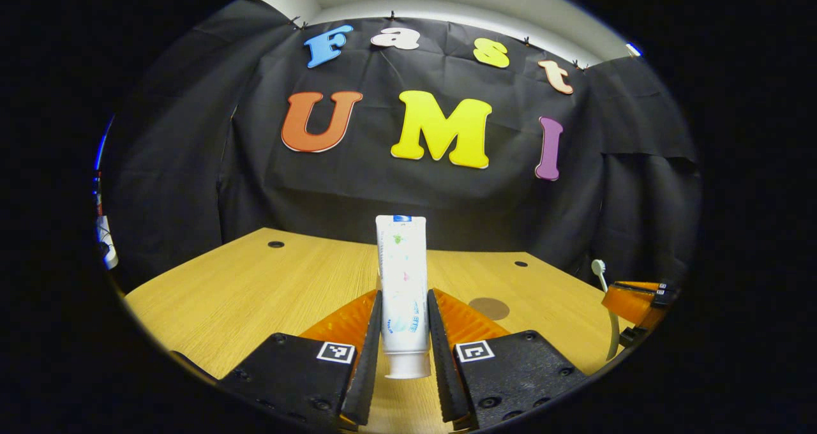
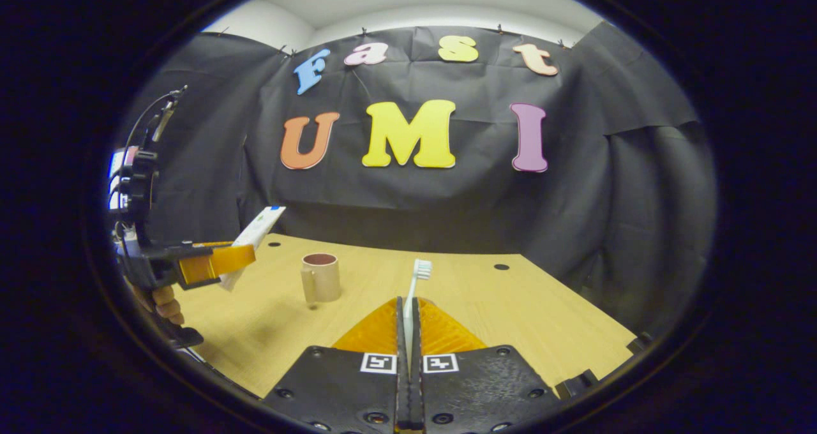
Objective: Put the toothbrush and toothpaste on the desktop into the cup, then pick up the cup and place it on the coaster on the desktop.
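In the left gripper view my left gripper (image 1: 404,306) is shut on a white toothpaste tube (image 1: 403,274) that stands upright, cap down, above the wooden desktop (image 1: 255,293). A round brown coaster (image 1: 489,307) lies on the desk just right of it. The right gripper (image 1: 638,300) shows at the far right with the toothbrush (image 1: 603,277). In the right gripper view my right gripper (image 2: 408,313) is shut on the white toothbrush (image 2: 416,281), bristles up. A beige cup (image 2: 320,277) stands on the desk ahead and to the left. Farther left the left gripper (image 2: 217,261) holds the toothpaste tube (image 2: 255,233) tilted.
The desktop (image 2: 510,313) has small dark holes (image 1: 276,244) near its far edge, and black cloth walls it on all sides. A hand (image 2: 163,303) holds the left gripper at the left edge of the right gripper view.
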### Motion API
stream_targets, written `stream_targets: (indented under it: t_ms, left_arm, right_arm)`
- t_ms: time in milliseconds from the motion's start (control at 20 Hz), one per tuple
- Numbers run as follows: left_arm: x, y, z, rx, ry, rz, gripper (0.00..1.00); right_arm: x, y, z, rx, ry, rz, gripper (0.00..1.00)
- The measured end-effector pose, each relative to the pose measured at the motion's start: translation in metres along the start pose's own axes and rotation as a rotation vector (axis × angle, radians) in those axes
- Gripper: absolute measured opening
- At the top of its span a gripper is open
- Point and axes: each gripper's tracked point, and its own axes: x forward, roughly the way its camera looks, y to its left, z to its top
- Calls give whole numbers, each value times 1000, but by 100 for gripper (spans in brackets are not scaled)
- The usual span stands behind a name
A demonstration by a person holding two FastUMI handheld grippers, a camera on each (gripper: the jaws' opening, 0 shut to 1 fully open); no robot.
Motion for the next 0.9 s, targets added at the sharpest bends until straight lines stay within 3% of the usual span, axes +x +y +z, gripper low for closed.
stream_targets:
  t_ms: [100, 150, 200, 300, 400, 650, 900]
  left_arm:
    - [14, 1, 11, -19, -19, -22, 47]
    - [22, 3, 13, -35, -18, -27, 43]
    - [31, 5, 18, -44, -26, -34, 48]
    - [54, 14, 29, -22, -64, -25, 39]
    - [80, 19, 36, 20, -92, -23, 43]
    - [128, -1, 44, 30, -110, -139, 43]
    - [159, -13, 39, 33, -101, -181, 44]
  right_arm:
    - [-1, 0, -3, -3, 1, 1, 0]
    - [-1, 1, -5, -1, 5, 3, 0]
    - [1, 1, -6, -4, 7, 6, 1]
    - [2, -3, -8, -15, 9, 0, 0]
    - [4, -5, -9, -10, 10, -2, 0]
    - [10, -22, -22, -10, 39, -28, 1]
    - [12, -33, -33, -1, 63, -41, 0]
